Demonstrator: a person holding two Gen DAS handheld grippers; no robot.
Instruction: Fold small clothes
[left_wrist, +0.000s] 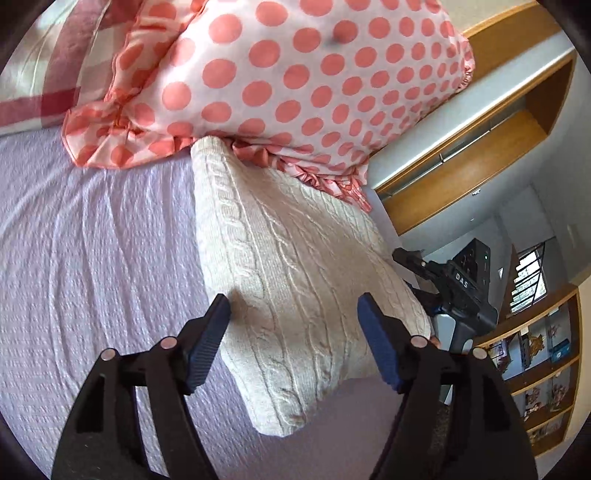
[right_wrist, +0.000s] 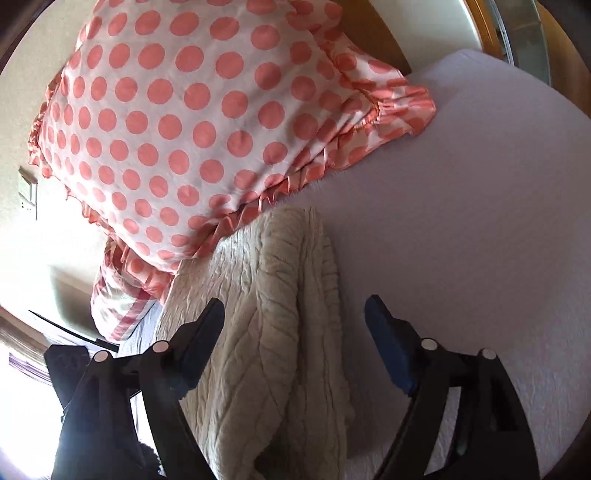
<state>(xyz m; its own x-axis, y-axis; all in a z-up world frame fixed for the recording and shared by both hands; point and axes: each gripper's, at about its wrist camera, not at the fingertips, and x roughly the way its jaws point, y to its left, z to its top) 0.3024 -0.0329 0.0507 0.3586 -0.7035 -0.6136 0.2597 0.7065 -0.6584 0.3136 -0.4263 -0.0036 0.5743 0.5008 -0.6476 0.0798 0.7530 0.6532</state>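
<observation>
closest in, the left gripper (left_wrist: 293, 308) hangs with its jaws spread wide, blue pads (left_wrist: 207, 347) on either side and nothing between them. right below and ahead of it lies the cream cable-knit sweater (left_wrist: 295, 280), folded into a long narrow bundle on the lilac bedspread (left_wrist: 92, 258). one pad sits over the bundle's left edge, the other over its right side (whether either pad touches the knit, cannot tell).

over to the right wrist view: the right gripper (right_wrist: 294, 310) is wide apart too, holding nothing, poised above the same sweater (right_wrist: 280, 332), which shows here as stacked layers with a folded edge running up the middle. its left finger hovers over the knit, its right finger over bare bedspread (right_wrist: 480, 221).

further up, the sweater's far end tucks under the frilled edge of a white pillow with coral polka dots (left_wrist: 314, 74), seen again in the right view (right_wrist: 177, 122). beside that pillow lies a red-and-white checked pillow (left_wrist: 48, 74).

beyond the bed's edge in the left view, the right gripper's black body (left_wrist: 461, 291) pokes in, and past it stand wooden shelves (left_wrist: 543, 373) with small items and a barred window (left_wrist: 528, 277).
</observation>
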